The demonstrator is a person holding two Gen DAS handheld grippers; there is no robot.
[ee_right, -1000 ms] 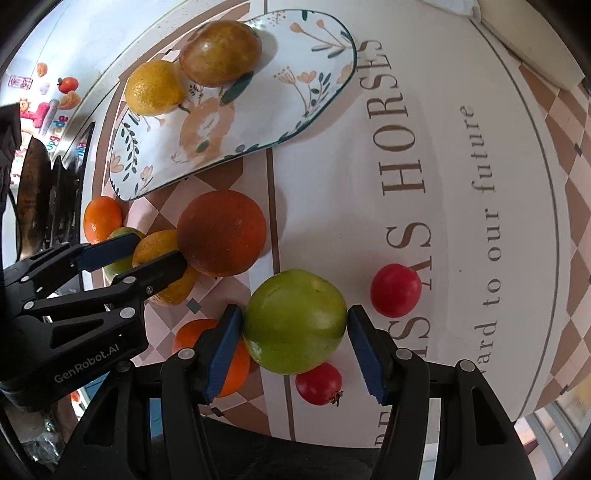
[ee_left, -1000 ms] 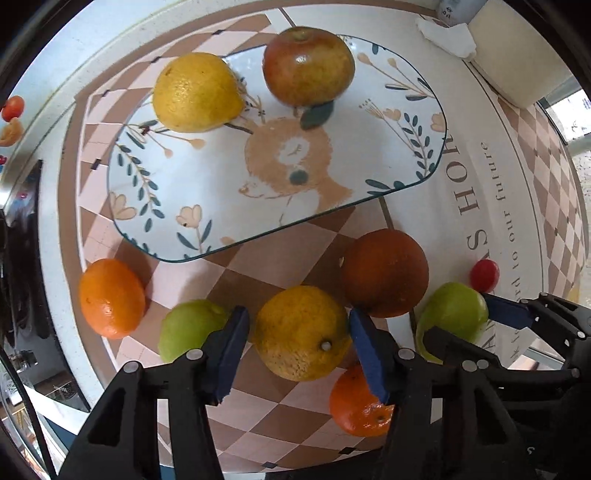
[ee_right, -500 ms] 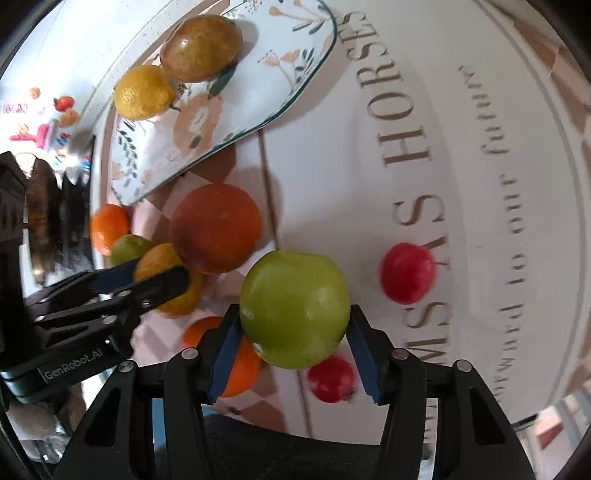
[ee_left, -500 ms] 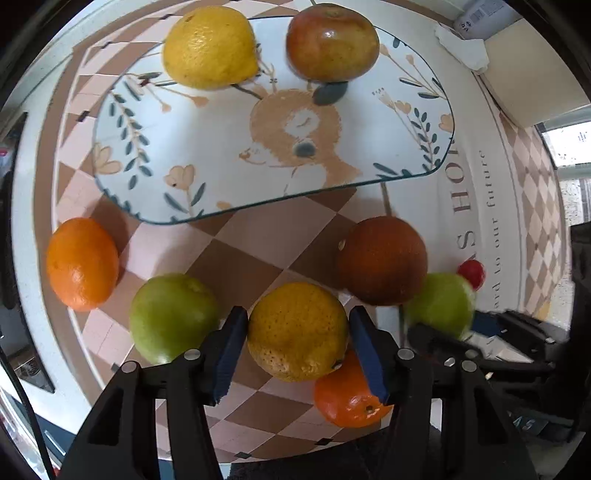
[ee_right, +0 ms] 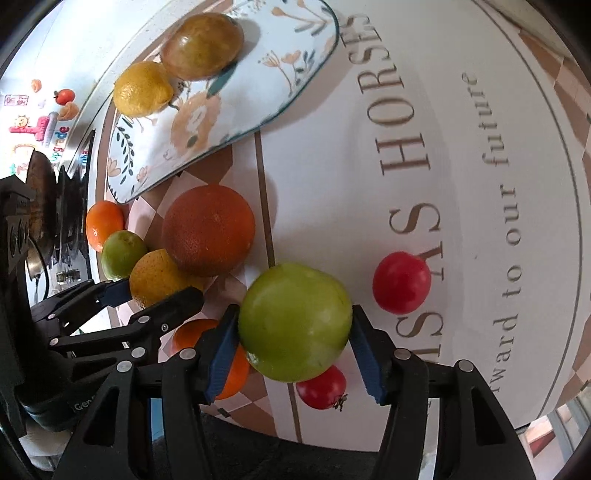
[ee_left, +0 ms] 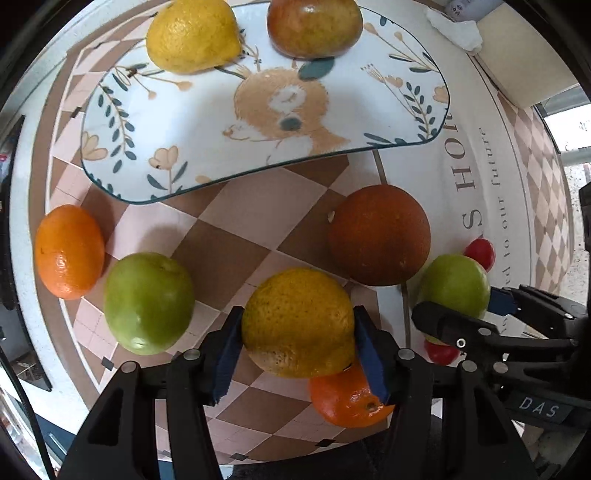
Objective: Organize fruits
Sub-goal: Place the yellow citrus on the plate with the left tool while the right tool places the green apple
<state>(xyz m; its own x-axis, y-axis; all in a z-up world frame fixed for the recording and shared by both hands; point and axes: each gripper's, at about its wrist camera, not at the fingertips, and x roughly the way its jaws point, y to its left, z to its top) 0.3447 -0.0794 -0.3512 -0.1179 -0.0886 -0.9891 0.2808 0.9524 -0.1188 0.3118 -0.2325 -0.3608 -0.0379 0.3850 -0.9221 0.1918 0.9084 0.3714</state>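
Note:
My left gripper (ee_left: 297,332) points straight down, shut on a yellow-orange citrus (ee_left: 295,314), with both blue pads against its sides. The citrus rests among loose fruit on the checked mat. My right gripper (ee_right: 293,343) is shut on a green apple (ee_right: 295,317), which hides part of a small red fruit (ee_right: 321,386) behind it. A floral plate (ee_left: 184,147) lies farther back and holds a lemon (ee_left: 192,35) and a red-green fruit (ee_left: 314,27).
Around the citrus lie a dark orange (ee_left: 378,234), a second green apple (ee_left: 147,301), an orange (ee_left: 68,251) and a small orange (ee_left: 347,398). A red fruit (ee_right: 400,282) lies right of the held apple. The lettered mat (ee_right: 461,184) stretches away to the right.
The left gripper has sunk around the citrus, which now fills the gap between the pads. The right gripper has hardly moved, and the green apple now sits a little higher between its pads.

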